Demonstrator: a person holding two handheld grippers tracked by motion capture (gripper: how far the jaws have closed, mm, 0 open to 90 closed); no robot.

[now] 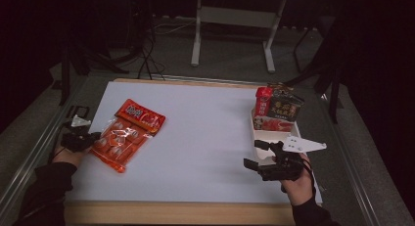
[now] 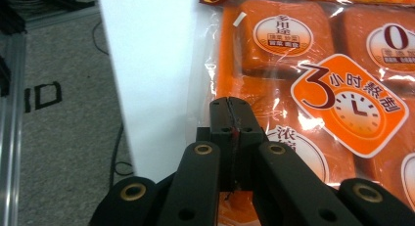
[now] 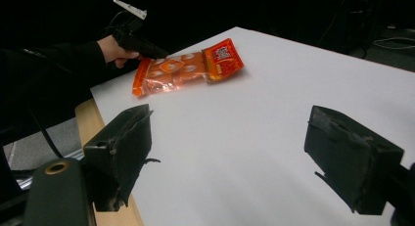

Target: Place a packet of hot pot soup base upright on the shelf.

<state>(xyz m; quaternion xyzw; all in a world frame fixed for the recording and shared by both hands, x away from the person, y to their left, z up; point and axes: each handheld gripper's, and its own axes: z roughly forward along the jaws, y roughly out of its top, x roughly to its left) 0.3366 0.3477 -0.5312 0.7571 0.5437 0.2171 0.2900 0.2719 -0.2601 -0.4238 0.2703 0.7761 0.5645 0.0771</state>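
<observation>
An orange and red snack packet point(image 1: 128, 133) lies flat on the white tabletop point(image 1: 205, 138) at the left. My left gripper point(image 1: 94, 137) sits at the packet's left edge, jaws pressed together. In the left gripper view the jaws point(image 2: 234, 108) pinch the clear plastic edge of the packet point(image 2: 313, 89), and a red sliver shows between them. My right gripper point(image 1: 255, 156) rests at the right of the table, near the front, jaws wide apart. The right gripper view shows its open jaws point(image 3: 230, 152) over bare white surface, with the packet point(image 3: 188, 69) and the left gripper point(image 3: 147, 51) farther off.
A white tray point(image 1: 259, 133) at the right holds a red packet point(image 1: 263, 102) and a black packet point(image 1: 286, 106), just behind my right gripper. A wooden edge point(image 1: 176, 212) runs along the table's front. Metal rails flank both sides.
</observation>
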